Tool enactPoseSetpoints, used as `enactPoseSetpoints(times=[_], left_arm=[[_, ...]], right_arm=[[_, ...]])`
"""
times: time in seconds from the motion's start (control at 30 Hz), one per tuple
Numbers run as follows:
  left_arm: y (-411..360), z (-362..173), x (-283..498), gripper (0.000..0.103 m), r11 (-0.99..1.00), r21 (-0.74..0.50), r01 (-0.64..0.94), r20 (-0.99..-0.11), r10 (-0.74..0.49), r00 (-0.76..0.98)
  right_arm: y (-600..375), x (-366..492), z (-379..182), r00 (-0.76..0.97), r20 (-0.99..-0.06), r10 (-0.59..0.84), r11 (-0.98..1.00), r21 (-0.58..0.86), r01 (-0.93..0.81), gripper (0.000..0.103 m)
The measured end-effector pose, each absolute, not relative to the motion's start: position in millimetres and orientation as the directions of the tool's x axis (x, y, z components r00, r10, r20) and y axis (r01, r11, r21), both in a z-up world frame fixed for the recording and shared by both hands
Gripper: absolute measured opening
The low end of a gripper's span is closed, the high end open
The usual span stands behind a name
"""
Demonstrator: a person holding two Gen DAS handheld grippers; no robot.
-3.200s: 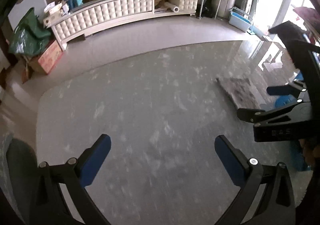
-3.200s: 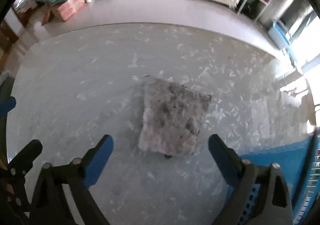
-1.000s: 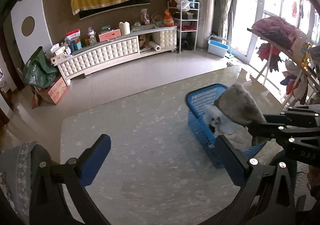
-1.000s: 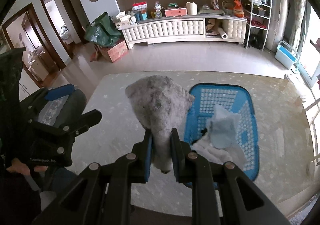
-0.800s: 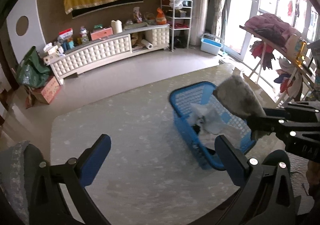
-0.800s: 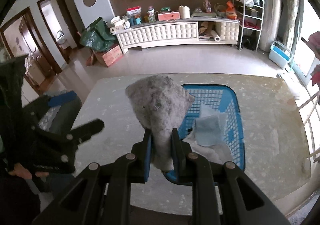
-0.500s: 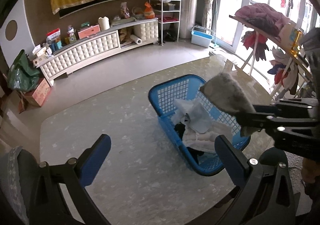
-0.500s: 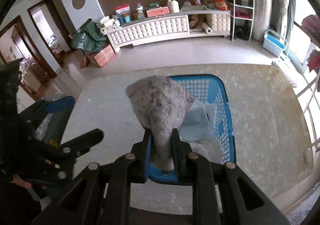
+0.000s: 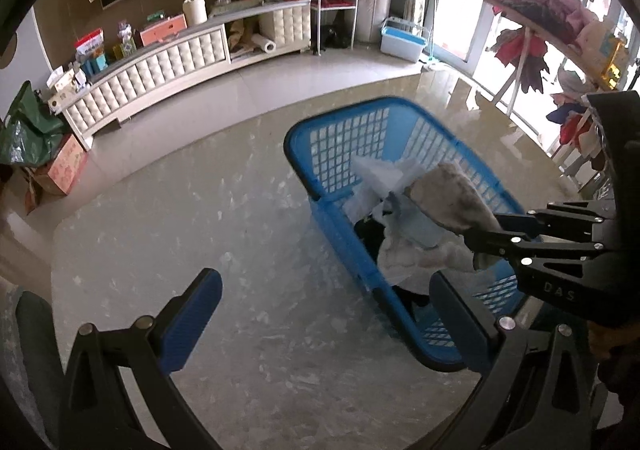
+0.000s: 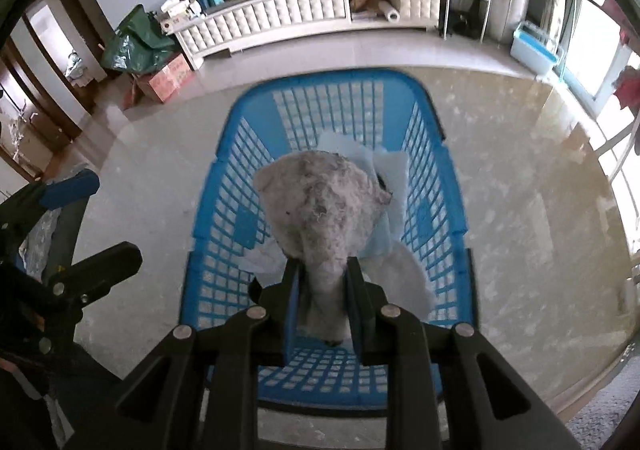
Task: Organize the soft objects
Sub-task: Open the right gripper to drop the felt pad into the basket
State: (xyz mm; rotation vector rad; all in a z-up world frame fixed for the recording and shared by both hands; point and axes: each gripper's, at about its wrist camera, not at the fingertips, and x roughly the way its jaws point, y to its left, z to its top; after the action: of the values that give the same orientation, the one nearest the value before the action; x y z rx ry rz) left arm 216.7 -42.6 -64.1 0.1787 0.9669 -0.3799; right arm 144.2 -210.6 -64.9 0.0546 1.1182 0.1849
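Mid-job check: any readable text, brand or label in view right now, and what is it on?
"DAS": raised letters on the black body of the right hand-held gripper, seen from the left wrist view.
Red print on the cardboard box beside the cabinet: too blurred to read.
Packages on the white cabinet: print too small to read.
Nothing readable on the blue basket or the grey cloth.

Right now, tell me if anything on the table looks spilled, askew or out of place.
Nothing stands out. The right gripper holds the grey cloth over the blue basket, where pale cloths lie loosely heaped inside the walls. The left gripper hangs open over the table.
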Motion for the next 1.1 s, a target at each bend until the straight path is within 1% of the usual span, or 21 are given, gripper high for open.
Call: enactPoseSetpoints(times=[0.17, 0.3, 0.37, 0.4, 0.43, 0.53, 0.63, 0.77, 1.0, 1.1], left_arm=[[-40, -80, 227, 0.103, 0.922, -0.040, 0.385, -0.844, -0.237, 0.481], [-40, -87, 231, 0.103, 0.921, -0.048, 0.387, -0.850, -0.241, 0.469], [-39, -89, 233, 0.103, 0.921, -0.052, 0.386, -0.852, -0.243, 0.463], [-37, -89, 233, 0.103, 0.921, -0.058, 0.385, -0.851, -0.247, 0.463], [-36, -89, 233, 0.103, 0.922, -0.063, 0.383, -0.850, -0.251, 0.463], [-33, -90, 234, 0.103, 0.922, -0.066, 0.381, -0.850, -0.253, 0.463], [-32, -92, 234, 0.103, 0.923, -0.064, 0.380, -0.851, -0.249, 0.462], [-30, -94, 236, 0.103, 0.924, -0.072, 0.375, -0.853, -0.252, 0.457], [-28, -97, 236, 0.103, 0.922, -0.076, 0.380, -0.851, -0.259, 0.457], [-26, -98, 234, 0.103, 0.922, -0.071, 0.380, -0.848, -0.256, 0.463]], right_arm=[[-206, 156, -80, 0.381, -0.910, 0.165, 0.985, 0.130, -0.117, 0.021], [-198, 163, -86, 0.348, -0.923, 0.162, 0.984, 0.125, -0.126, 0.031], [-195, 163, -84, 0.350, -0.924, 0.155, 0.984, 0.114, -0.135, 0.045], [-194, 163, -82, 0.353, -0.923, 0.151, 0.984, 0.108, -0.138, 0.059], [-193, 162, -80, 0.360, -0.921, 0.149, 0.985, 0.106, -0.136, 0.067], [-197, 162, -76, 0.382, -0.912, 0.147, 0.986, 0.107, -0.125, 0.068], [-203, 158, -69, 0.414, -0.890, 0.192, 0.980, 0.150, -0.132, 0.068], [-199, 159, -71, 0.396, -0.884, 0.248, 0.967, 0.198, -0.163, 0.068], [-193, 166, -93, 0.339, -0.914, 0.224, 0.972, 0.185, -0.145, 0.068], [-192, 171, -95, 0.331, -0.918, 0.217, 0.974, 0.180, -0.138, 0.068]])
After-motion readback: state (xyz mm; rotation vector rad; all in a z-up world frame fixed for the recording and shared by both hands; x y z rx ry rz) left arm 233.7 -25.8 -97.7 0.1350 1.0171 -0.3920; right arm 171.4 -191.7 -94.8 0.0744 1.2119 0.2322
